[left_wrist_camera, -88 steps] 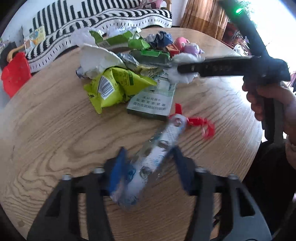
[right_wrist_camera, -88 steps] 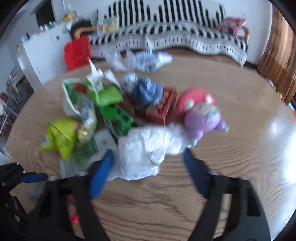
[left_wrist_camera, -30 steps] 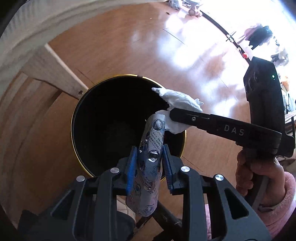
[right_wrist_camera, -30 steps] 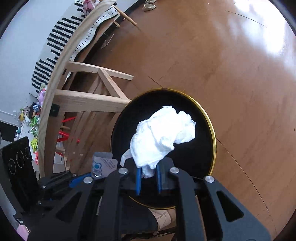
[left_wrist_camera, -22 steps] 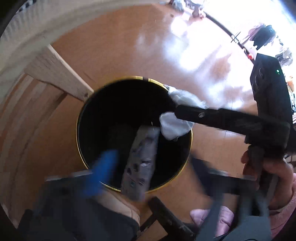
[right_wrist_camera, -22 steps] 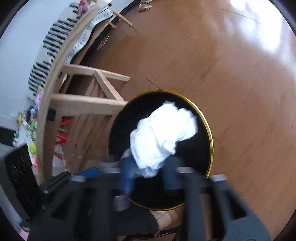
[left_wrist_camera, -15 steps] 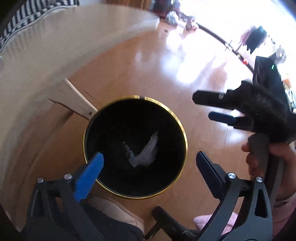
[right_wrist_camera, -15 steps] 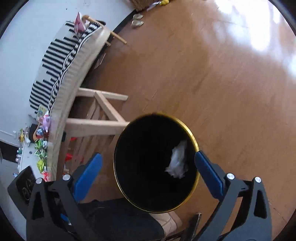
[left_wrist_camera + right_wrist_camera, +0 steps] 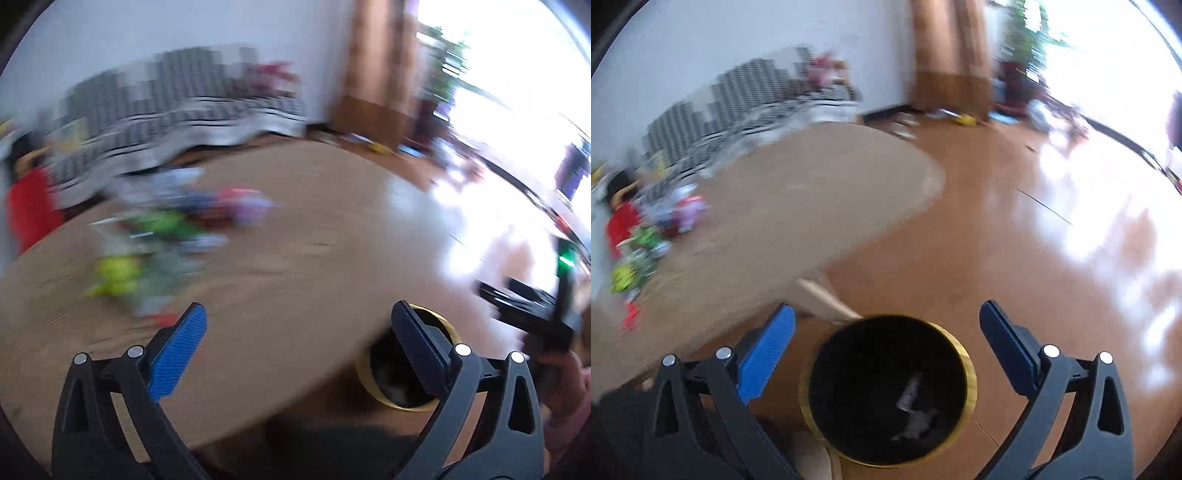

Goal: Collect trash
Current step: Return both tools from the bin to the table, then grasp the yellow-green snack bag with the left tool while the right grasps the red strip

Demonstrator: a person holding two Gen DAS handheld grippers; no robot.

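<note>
While both the left gripper (image 9: pixel 295 347) and right gripper (image 9: pixel 884 347) are gaping empty, I'm risking a blurred swing scattering the trash pile (image 9: pixel 159 240) off the table (image 9: pixel 295 266), missing the bin (image 9: pixel 886 391).

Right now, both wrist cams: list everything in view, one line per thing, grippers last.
round wooden table: one, light brown, fills the middle of the left view; blurred.
pile of crumpled wrappers: one heap, count unclear from blur; green, yellow, blue, pink, red; far left part of the table.
black bin with gold rim: one, on the floor beside the table edge, pale scraps inside.
striped black-and-white sofa: one, behind the table by the wall.
red object: one, left of the table; too blurred to name.
brown curtain: one, back wall beside the bright window.
wooden floor: glossy brown, right of the table.
left gripper: open, empty.
right gripper: open, empty, above the bin.
</note>
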